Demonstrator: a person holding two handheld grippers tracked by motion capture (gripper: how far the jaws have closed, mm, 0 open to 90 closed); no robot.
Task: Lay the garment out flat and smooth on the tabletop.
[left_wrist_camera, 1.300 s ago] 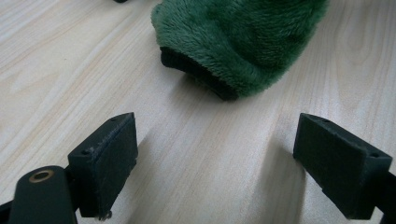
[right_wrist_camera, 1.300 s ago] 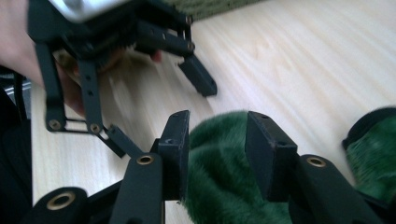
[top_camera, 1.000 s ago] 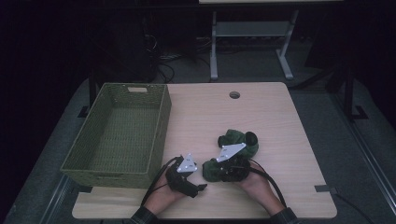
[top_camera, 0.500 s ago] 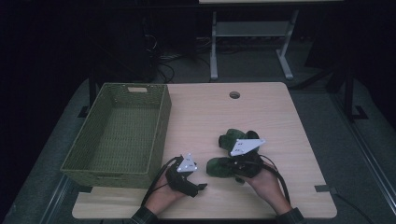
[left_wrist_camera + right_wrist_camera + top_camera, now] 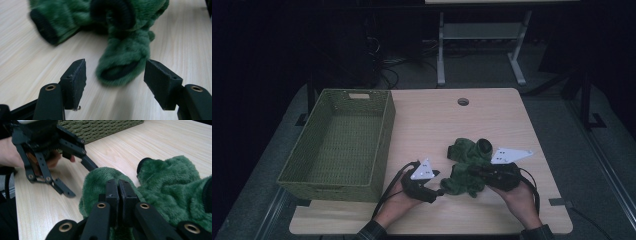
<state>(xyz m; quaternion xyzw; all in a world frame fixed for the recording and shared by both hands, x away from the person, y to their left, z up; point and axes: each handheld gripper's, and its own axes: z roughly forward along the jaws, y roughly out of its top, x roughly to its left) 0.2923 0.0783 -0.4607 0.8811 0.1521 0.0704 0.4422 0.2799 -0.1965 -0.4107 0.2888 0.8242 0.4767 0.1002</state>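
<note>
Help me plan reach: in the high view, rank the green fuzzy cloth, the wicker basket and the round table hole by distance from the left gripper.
1. Green fuzzy cloth, right beside the left gripper.
2. Wicker basket, to its left.
3. Table hole, at the far edge.

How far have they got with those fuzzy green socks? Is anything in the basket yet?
Nothing is in the wicker basket yet. The right claw is shut on the green socks on the table. The left claw has been closing around one sock's cuff, pads not yet touching. Probably lifting them into the basket remains.
</note>
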